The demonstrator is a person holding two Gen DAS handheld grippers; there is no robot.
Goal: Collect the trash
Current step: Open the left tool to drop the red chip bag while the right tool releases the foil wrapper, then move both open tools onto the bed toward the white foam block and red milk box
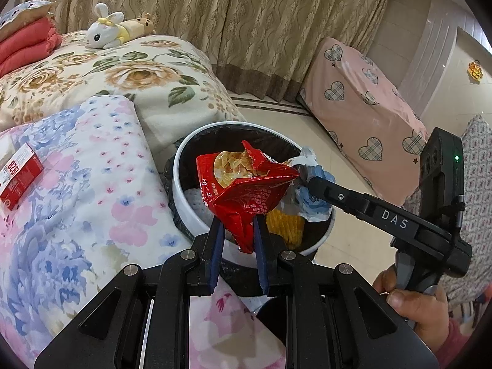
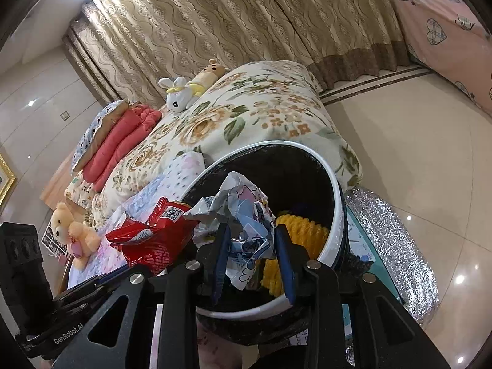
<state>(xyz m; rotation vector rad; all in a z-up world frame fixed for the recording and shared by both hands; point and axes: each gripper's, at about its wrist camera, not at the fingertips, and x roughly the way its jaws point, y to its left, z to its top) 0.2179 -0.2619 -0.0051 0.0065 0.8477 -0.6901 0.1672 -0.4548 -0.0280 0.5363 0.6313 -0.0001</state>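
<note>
Left wrist view: left tool (image 1: 236,230) clenches a red wrapper (image 1: 246,184) over the bin (image 1: 181,190); right tool (image 2: 252,243) grips crumpled paper (image 2: 243,215) above it. If either drifts sideways before letting go, its trash could land on the bed (image 1: 92,184).

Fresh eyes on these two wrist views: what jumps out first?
The red snack bag, pinched by the left gripper right over the white-rimmed trash bin. Beside it, the right gripper holds a crumpled blue-and-white wrapper above the same bin, with something yellow already inside. Behind, a white plush bunny lies on the floral bedding.
</note>
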